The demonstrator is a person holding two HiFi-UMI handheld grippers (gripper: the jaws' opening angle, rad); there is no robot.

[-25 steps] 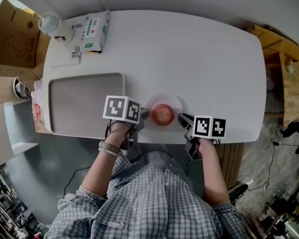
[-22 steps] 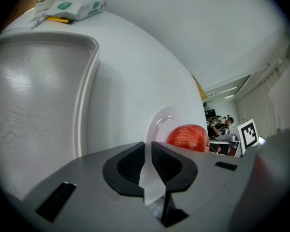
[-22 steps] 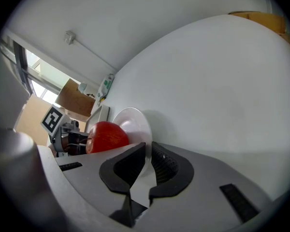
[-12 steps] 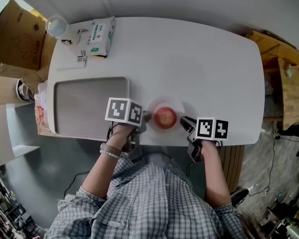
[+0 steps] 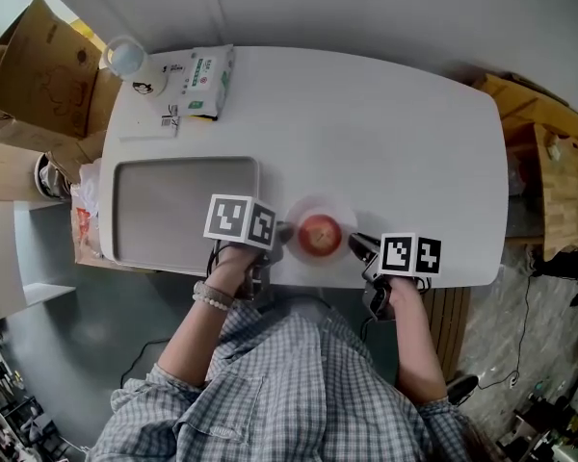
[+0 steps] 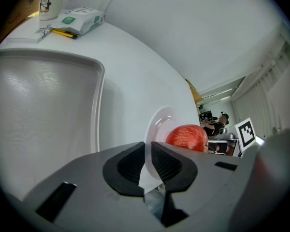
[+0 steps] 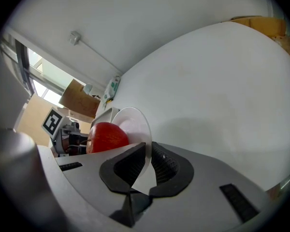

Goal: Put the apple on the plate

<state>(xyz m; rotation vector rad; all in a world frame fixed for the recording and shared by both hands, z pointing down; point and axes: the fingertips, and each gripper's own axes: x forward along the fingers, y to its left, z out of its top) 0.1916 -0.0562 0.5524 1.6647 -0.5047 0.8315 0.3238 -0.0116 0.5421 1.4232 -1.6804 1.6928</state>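
The red apple (image 5: 319,234) sits on the small white plate (image 5: 318,204), close to the near edge of the white surface (image 5: 395,142). My left tongs (image 6: 148,151) are closed on the plate's left rim, and the thin edge is pinched between the two ribbed pads. My right tongs (image 7: 149,153) are clamped the same way on the right rim, so the plate is gripped from both sides with the apple between them. Just left of the plate lies a grey tray (image 5: 164,210). At the far left corner are a green-and-white packet (image 5: 204,80) and, beside it, a cup (image 5: 127,58), well apart from the plate.
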